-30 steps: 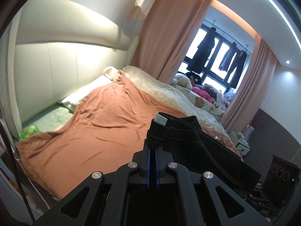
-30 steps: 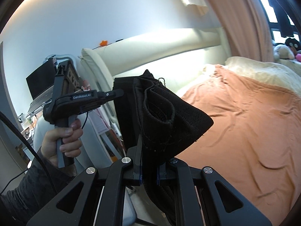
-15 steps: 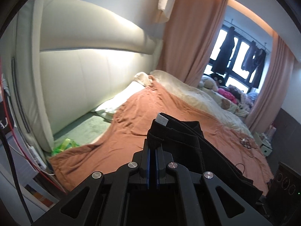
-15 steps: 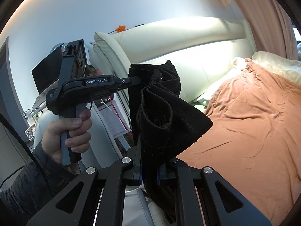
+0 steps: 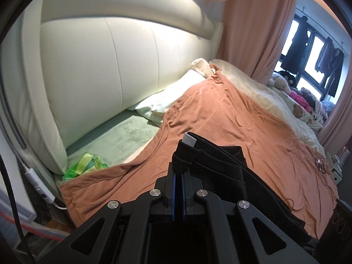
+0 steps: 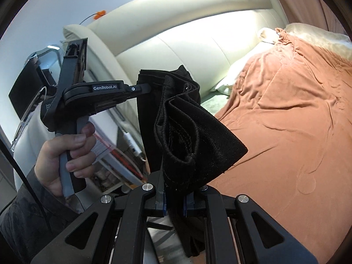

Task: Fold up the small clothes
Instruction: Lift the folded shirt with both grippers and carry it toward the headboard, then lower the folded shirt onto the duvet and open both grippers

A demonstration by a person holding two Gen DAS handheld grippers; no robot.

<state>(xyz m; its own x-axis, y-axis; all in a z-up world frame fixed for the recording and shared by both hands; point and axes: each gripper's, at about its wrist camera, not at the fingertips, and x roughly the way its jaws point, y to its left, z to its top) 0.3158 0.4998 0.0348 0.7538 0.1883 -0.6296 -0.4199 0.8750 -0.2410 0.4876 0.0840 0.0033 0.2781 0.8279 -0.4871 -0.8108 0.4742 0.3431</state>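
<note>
A small black garment [image 6: 187, 136] with a stitched waistband hangs in the air between both grippers, beside the bed. My left gripper [image 5: 178, 171] is shut on one end of the waistband, where a grey label [image 5: 188, 140] sticks up. The garment [image 5: 231, 176] trails off to the right in that view. My right gripper [image 6: 173, 198] is shut on the other end, with bunched folds above it and the rest hanging below. The left gripper [image 6: 145, 89] also shows in the right wrist view, held in a hand and pinching the far edge.
A bed with a rust-orange blanket [image 5: 242, 127] lies ahead and to the right. A cream padded headboard [image 5: 110, 55] stands behind it, with a white pillow [image 5: 171, 101] and a green packet [image 5: 85, 162] on a pale green sheet. Curtains and a window are at the far right.
Both grippers have swung left towards the headboard with the garment still held between them. The bed now lies lower and closer in both views.
</note>
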